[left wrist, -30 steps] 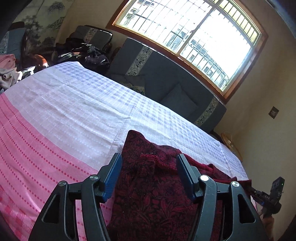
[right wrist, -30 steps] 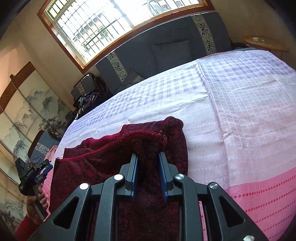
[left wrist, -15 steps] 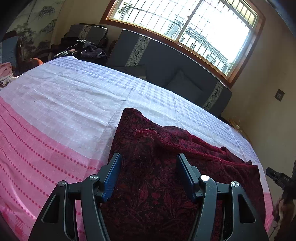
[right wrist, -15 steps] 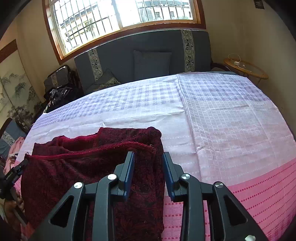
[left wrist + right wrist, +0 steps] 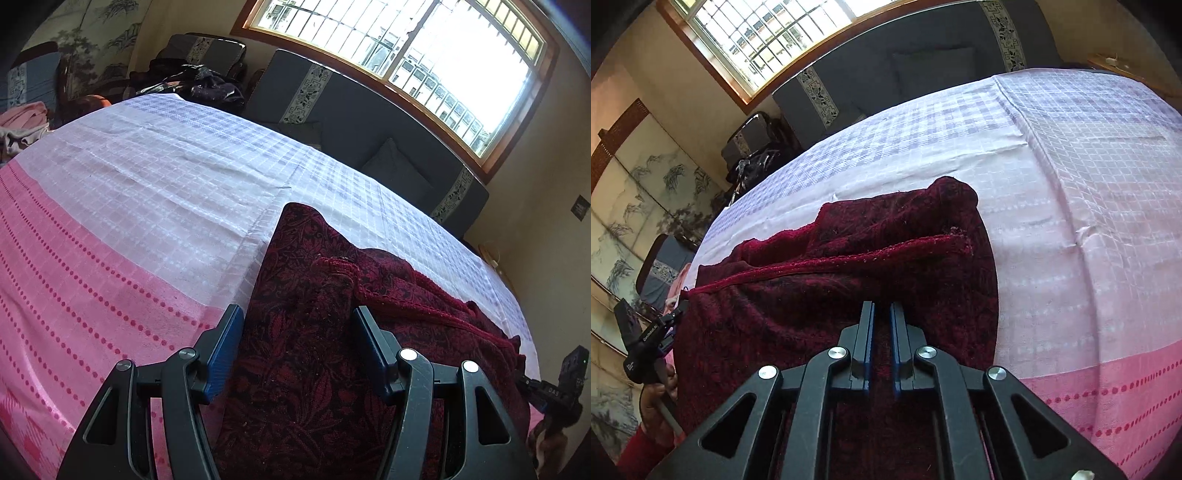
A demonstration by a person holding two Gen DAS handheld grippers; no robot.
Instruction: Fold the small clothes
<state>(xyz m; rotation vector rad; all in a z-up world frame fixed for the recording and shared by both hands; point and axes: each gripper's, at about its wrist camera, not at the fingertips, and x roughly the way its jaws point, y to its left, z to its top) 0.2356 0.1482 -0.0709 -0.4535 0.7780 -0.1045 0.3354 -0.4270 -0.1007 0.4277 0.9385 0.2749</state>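
Both tongs hover low over a pink and white bedsheet, where a dark red patterned garment lies folded near its front edge. Left tongs gape wide, straddling the cloth; right tongs have just clenched nearly together above it, gripping nothing visible.

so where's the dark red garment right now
The dark red garment lies on the pink and white cloth, near its front edge, under both grippers; the sofa and window are beyond.
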